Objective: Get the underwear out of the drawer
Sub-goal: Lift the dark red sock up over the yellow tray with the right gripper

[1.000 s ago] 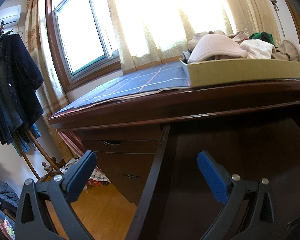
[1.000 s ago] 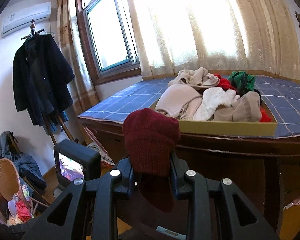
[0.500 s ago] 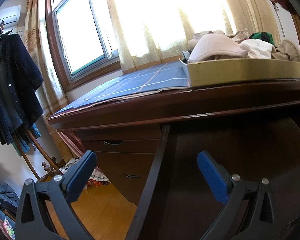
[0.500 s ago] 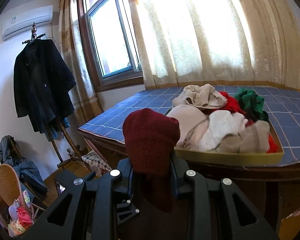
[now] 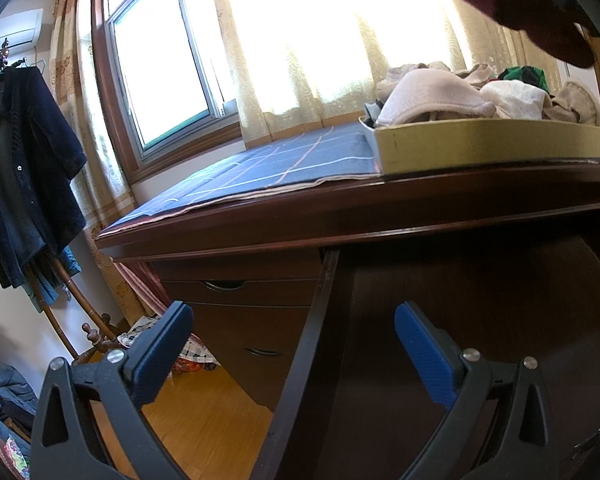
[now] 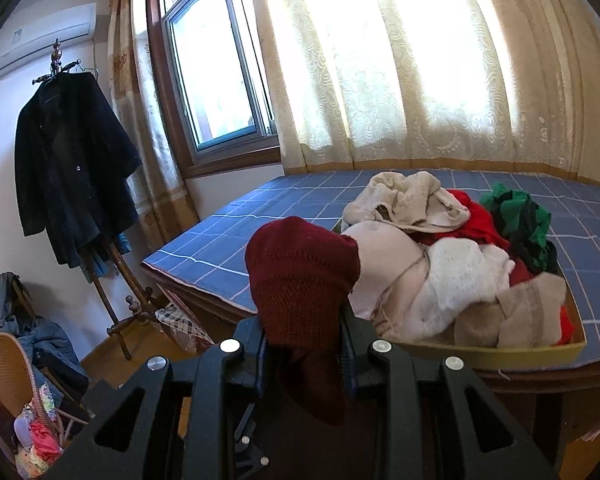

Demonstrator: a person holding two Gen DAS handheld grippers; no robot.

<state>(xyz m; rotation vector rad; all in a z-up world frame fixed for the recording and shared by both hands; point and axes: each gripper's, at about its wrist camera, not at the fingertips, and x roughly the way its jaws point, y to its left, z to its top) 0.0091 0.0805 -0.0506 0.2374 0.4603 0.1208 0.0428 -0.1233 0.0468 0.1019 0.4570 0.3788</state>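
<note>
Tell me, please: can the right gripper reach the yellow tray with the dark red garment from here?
Probably yes. The right gripper holds the dark red garment facing the yellow tray, and nothing visible stands between them.

Dark coat [image 6: 74, 168] hung on a wooden coat stand [image 6: 116, 280] by the window [image 6: 216, 76]. Cream curtains [image 6: 420, 64] glowing with daylight. Blue checked cloth [image 6: 260, 220] spread flat over the top. Wicker basket [image 6: 4, 376] on the floor, air conditioner [image 6: 46, 40] high on the wall.
</note>
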